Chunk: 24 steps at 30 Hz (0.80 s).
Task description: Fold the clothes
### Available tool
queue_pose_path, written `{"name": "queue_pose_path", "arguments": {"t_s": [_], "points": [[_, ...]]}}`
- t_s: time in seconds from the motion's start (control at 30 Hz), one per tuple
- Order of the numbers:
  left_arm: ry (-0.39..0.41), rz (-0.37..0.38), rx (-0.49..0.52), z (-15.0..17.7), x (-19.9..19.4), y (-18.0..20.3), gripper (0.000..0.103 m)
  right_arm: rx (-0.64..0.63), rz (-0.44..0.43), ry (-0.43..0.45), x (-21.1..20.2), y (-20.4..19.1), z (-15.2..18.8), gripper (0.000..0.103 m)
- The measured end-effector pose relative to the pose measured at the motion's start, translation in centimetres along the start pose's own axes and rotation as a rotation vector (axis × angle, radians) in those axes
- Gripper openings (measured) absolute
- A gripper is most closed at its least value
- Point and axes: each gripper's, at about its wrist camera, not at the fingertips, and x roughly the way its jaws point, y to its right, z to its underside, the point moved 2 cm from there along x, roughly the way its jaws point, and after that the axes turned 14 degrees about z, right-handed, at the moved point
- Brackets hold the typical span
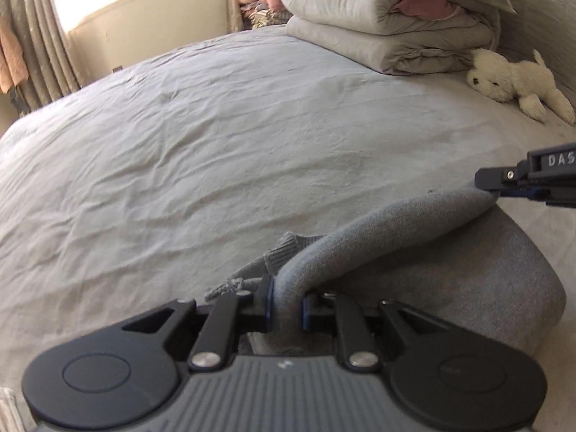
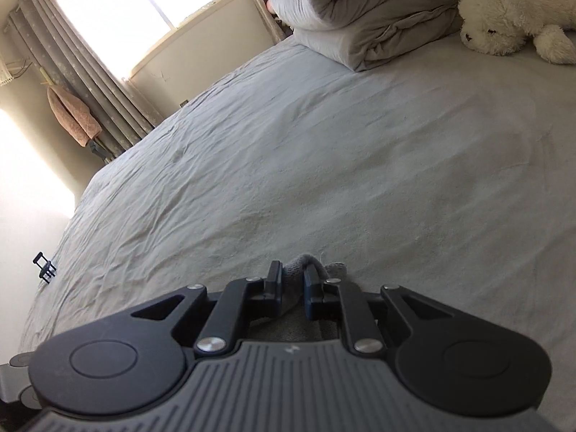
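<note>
While both grippers grip the same grey knit garment (image 1: 414, 252), it hangs between them above the near part of the bed (image 1: 216, 151), its body drooping in a broad fold toward the bed's near right side. The left gripper (image 1: 287, 304) has its jaws clamped on a thick rolled edge of the cloth, which rises out of the pads and arcs away to the right gripper (image 1: 491, 185), seen in the left wrist view pinching the far end of that same edge. In the right wrist view the right gripper (image 2: 292, 282) shows its jaws closed on a small bunch of grey ribbed knit, probably a cuff or hem, though the blur makes that hard to settle. The grey sheet is creased and bare across its middle. At the far right corner of the bed lies a folded grey duvet (image 1: 388, 25) with something pink tucked in its fold, and just beside it a white plush dog (image 1: 514, 79) lies on the sheet. Beyond the far edge stand grey curtains (image 2: 90, 82) beside a bright window (image 2: 144, 3).
</note>
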Motion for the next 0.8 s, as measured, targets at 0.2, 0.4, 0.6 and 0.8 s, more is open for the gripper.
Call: {"name": "queue_pose_path", "arguments": {"t_s": [0.2, 0.4, 0.6, 0.8], "points": [[0.103, 0.019, -0.16, -0.6, -0.8, -3.1, 0.046, -0.057, 0.012, 0.033, 0.6, 0.2, -0.1, 0.036], [0.183, 0.032, -0.23, -0.2, -2.9, -4.5, 0.047, -0.132, 0.045, 0.144, -2.1, 0.6, 0.3, 0.053], [0.179, 0.031, -0.145, 3.0, -1.8, -0.6, 0.046, -0.319, 0.06, 0.106, -0.5, -2.9, 3.7, 0.036], [0.191, -0.041, -0.145, 4.9, -1.6, 0.3, 0.047, -0.394, 0.132, 0.13, 0.3, -3.5, 5.3, 0.044]]}}
